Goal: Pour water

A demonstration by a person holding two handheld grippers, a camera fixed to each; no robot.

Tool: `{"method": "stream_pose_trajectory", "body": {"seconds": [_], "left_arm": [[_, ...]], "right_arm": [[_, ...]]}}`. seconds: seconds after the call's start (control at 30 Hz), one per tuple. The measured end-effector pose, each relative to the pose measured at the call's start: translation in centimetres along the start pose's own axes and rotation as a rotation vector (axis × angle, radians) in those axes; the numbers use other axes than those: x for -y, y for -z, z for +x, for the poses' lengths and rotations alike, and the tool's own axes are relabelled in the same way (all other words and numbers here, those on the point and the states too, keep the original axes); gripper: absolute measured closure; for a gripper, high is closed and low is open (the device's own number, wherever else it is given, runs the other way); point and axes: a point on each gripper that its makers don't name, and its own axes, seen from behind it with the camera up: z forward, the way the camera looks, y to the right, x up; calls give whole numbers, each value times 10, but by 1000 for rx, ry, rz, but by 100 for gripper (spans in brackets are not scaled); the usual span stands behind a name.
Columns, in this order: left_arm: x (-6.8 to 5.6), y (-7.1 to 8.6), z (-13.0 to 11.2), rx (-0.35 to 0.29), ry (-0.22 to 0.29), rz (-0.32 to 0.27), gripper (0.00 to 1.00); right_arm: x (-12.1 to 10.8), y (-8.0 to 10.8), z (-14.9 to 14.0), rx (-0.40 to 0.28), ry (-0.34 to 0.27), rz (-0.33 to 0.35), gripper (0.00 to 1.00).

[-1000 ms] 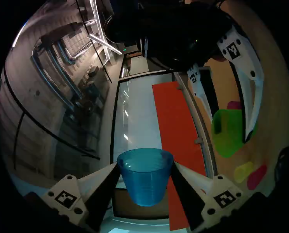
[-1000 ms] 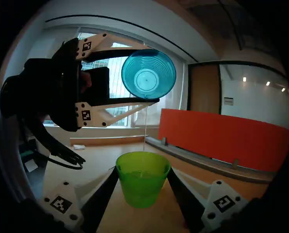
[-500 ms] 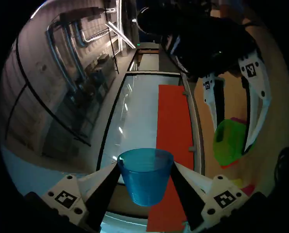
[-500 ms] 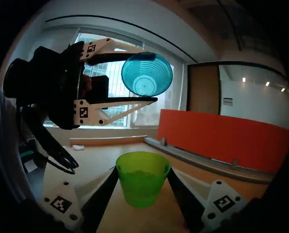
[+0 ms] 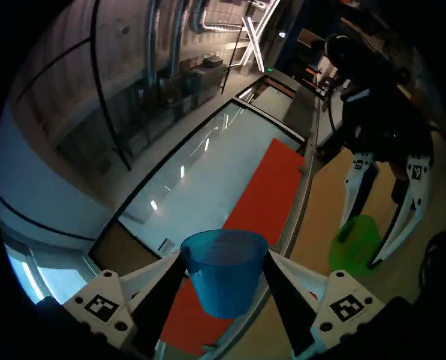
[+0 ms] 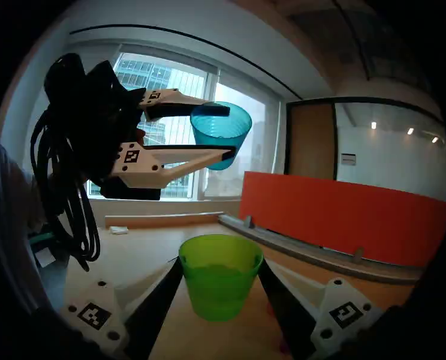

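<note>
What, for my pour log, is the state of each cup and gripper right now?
blue cup: near upright, mouth up, held aloft, no water streaming from it.
green cup: upright, seemingly part full.
left gripper: shut on the blue cup.
right gripper: shut on the green cup.

- No word, brand or number can be read in either view.
- The square black-and-white tags (image 6: pixel 95 315) on the right gripper (image 6: pixel 220 267) and the left gripper (image 5: pixel 223 258) carry patterns, not letters.
- A small white sign (image 6: pixel 347 159) on the far wall (image 6: pixel 385 150) is too small to read.
</note>
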Motion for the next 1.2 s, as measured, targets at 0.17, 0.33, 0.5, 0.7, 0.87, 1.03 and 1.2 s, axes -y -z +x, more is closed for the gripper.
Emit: {"method": "stream_pose_trajectory", "body": {"seconds": [0.17, 0.33, 0.5, 0.7, 0.87, 1.03, 1.2], "left_arm": [[6, 3, -7, 11, 180, -6, 14], [12, 2, -15, 28, 349, -3, 14], [15, 4, -28, 50, 510, 0, 14], [8, 7, -44, 65, 680, -18, 14], [2, 9, -52, 63, 765, -37, 14], [2, 10, -56, 63, 786, -39, 14], [0, 15, -63, 74, 798, -38, 14]], "right_arm": [[-3, 3, 2, -5, -4, -8, 10], [-4, 6, 3, -11, -7, -13, 10], [-5, 9, 7, -19, -7, -17, 9], [-8, 11, 9, -24, -7, -24, 9], [-10, 12, 10, -25, -10, -28, 10], [-11, 11, 10, -26, -20, -33, 10], [-14, 12, 10, -24, -20, -43, 10]]}}
